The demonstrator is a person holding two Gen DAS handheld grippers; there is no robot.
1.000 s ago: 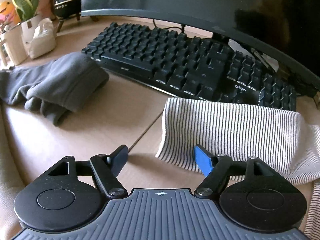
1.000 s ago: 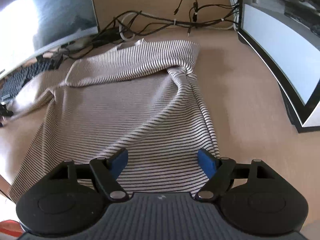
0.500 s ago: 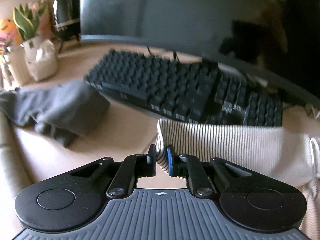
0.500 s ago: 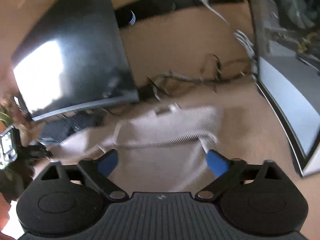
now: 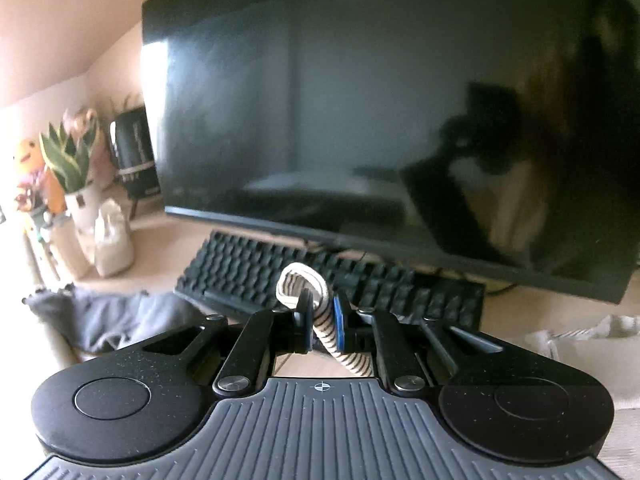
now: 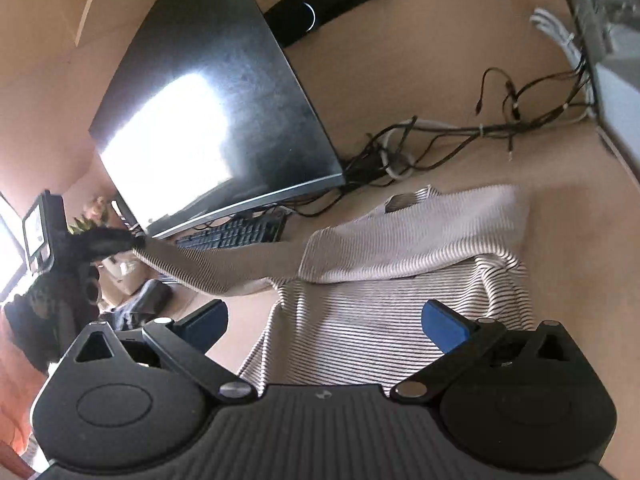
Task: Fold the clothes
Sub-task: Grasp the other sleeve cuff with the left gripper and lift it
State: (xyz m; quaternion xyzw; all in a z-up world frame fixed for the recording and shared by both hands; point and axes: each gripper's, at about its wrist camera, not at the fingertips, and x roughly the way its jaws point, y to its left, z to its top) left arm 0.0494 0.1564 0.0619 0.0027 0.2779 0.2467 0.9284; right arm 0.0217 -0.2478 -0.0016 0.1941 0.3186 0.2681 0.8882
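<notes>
A cream sweater with thin dark stripes (image 6: 400,280) lies spread on the wooden desk. Its left sleeve (image 6: 224,264) is pulled out and lifted toward the left gripper (image 6: 100,240). In the left wrist view my left gripper (image 5: 320,312) is shut on the sleeve's cuff (image 5: 296,276), which loops up above the pads. My right gripper (image 6: 324,312) hovers above the sweater's lower body. Its jaws are opening wide, with nothing pinched between the blue pads (image 6: 440,324).
A dark monitor (image 5: 360,120) stands behind a black keyboard (image 5: 248,264). A grey garment (image 5: 112,316) lies at the left by a potted plant (image 5: 76,184). Tangled cables (image 6: 480,132) run behind the sweater, and a second screen's edge (image 6: 616,80) stands at the right.
My left gripper closed on the striped sleeve's cuff and lifted it off the desk. My right gripper opened wider, rose and tilted up from the sweater.
</notes>
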